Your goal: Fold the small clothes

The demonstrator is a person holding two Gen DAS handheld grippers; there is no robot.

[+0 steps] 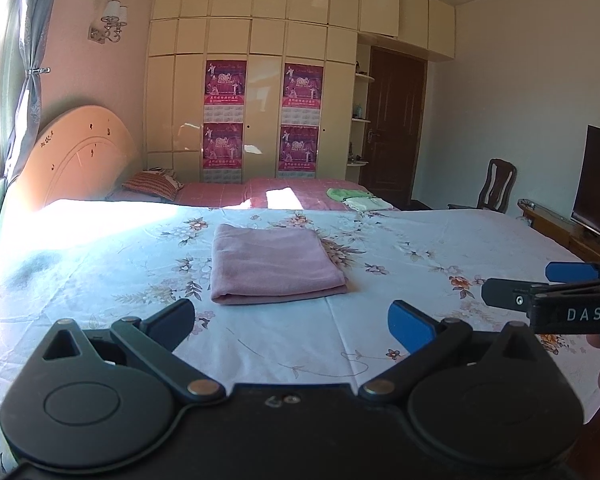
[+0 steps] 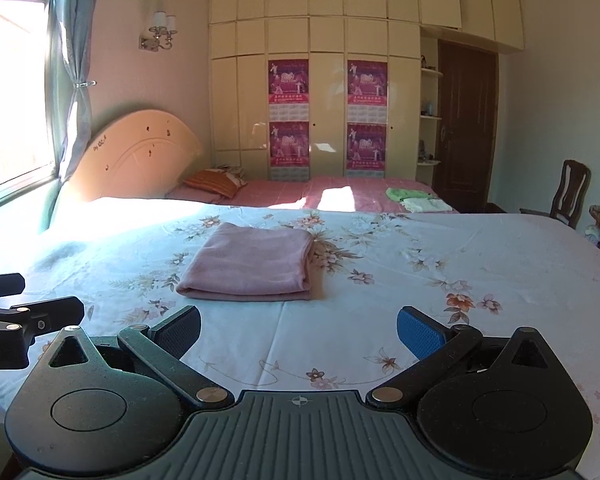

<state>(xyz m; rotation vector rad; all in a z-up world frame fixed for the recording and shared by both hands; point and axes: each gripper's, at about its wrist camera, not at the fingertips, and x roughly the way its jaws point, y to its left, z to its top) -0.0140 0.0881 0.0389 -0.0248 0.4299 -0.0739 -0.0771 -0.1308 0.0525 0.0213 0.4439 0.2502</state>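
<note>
A pink cloth (image 1: pixel 274 262) (image 2: pixel 250 264) lies folded into a flat rectangle on the floral bed sheet (image 1: pixel 100 272) (image 2: pixel 440 248). My left gripper (image 1: pixel 292 320) hovers over the sheet just short of the cloth's near edge, open and holding nothing. My right gripper (image 2: pixel 298 330) is likewise open and holding nothing, a little nearer than the cloth. In the left wrist view the right gripper (image 1: pixel 516 284) reaches in from the right edge with its fingers apart. The left gripper (image 2: pixel 50 294) pokes in at the left edge of the right wrist view.
A second bed with a pink cover (image 1: pixel 300 194) (image 2: pixel 340 192) lies behind, carrying green and white folded clothes (image 1: pixel 356 200) (image 2: pixel 416 200) and a striped pillow (image 1: pixel 152 186). A wardrobe (image 1: pixel 260 80), a dark door (image 1: pixel 392 120), a chair (image 1: pixel 496 184) and a TV (image 1: pixel 598 184) stand beyond.
</note>
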